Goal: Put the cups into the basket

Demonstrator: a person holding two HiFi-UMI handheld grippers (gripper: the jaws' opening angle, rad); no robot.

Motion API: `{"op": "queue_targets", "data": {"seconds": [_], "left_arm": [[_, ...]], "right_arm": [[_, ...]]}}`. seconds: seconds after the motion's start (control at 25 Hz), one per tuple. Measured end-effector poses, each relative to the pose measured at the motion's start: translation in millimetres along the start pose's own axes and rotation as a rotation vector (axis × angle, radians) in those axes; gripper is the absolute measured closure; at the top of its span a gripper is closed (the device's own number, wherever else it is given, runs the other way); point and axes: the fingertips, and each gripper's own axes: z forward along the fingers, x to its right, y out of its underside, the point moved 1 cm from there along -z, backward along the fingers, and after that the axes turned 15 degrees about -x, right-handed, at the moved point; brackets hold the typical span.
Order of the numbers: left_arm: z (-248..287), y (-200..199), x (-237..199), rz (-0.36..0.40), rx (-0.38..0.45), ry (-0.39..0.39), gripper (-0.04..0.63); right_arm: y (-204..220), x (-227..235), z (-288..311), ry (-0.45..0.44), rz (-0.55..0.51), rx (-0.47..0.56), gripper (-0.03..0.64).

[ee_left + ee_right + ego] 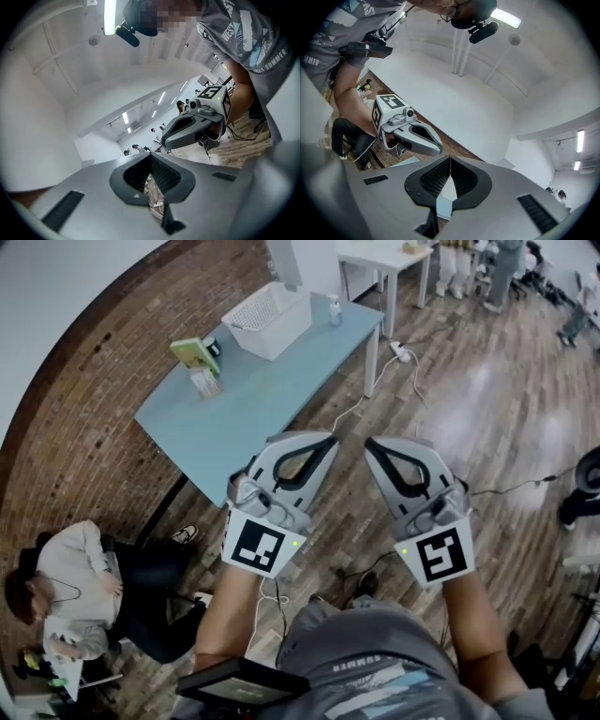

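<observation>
In the head view, the person stands over a brown wood-plank floor (pixel 469 409) and holds the left gripper (pixel 328 440) and the right gripper (pixel 372 443) side by side in front of the body. Their tips point toward a pale blue rectangular table (pixel 253 418). Both grippers hang over the floor, short of the table and well apart from everything on it.

The white slatted plastic basket (pixel 267 320) stands at the table's far end, close to the red brick wall (pixel 84 381). A small white bottle (pixel 335 308) stands just beside the basket. Farther along the table a green and yellow box (pixel 194 352) lies with a small clear object (pixel 205 382) just beside it. This may be the cups, but it is too small to tell. A white cable (pixel 398 351) trails across the floor by the table leg. A seated person in a white top (pixel 75 587) is at the lower left.

The left gripper view tilts up toward a white ceiling with a strip light (pixel 110 16). The left gripper (pixel 151 157) has its grey jaws pressed together, the black ribbed pads (pixel 164 173) meeting at the tip with nothing between them. The right gripper (pixel 165 139) shows beyond it.

In the right gripper view, the right gripper (pixel 450 159) likewise has its jaws brought together on nothing. The left gripper (pixel 439 149) is beside it, in front of a white wall (pixel 454 112).
</observation>
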Motion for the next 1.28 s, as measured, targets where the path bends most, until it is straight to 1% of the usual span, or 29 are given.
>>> {"op": "queue_targets", "data": {"seconds": [0.16, 0.32, 0.56, 0.76, 0.96, 1.08, 1.28], "left_arm": [[16.1, -2.0, -4.4, 0.001, -0.025, -0.007, 0.595], [26.2, -0.8, -12.4, 0.004, -0.027, -0.014, 0.595], [31.7, 24.7, -29.9, -0.017, -0.032, -0.007, 0.595], [31.1, 52.0, -61.4, -0.033, -0.014, 0.002, 0.595], [31.0, 78.0, -97.6, -0.023, 0.025, 0.022, 0.595], [31.6, 94.7, -119.1, -0.024, 0.052, 0.030, 0.595], [33.4, 122.0, -151.0, -0.047, 0.090, 0.043, 0.595]], "right_arm": [[6.2, 16.6, 5.7, -0.018, 0.007, 0.019, 0.604], [9.3, 24.7, 15.7, -0.026, 0.013, 0.029, 0.604], [13.8, 18.2, 44.7, -0.040, 0.026, 0.007, 0.604], [5.3, 15.8, 83.8, -0.032, 0.022, -0.011, 0.604], [-6.0, 14.8, 129.6, -0.002, 0.021, -0.033, 0.604], [-12.4, 12.8, 156.3, 0.013, -0.003, -0.045, 0.604], [-18.1, 11.5, 194.4, 0.037, -0.009, -0.085, 0.604]]}}
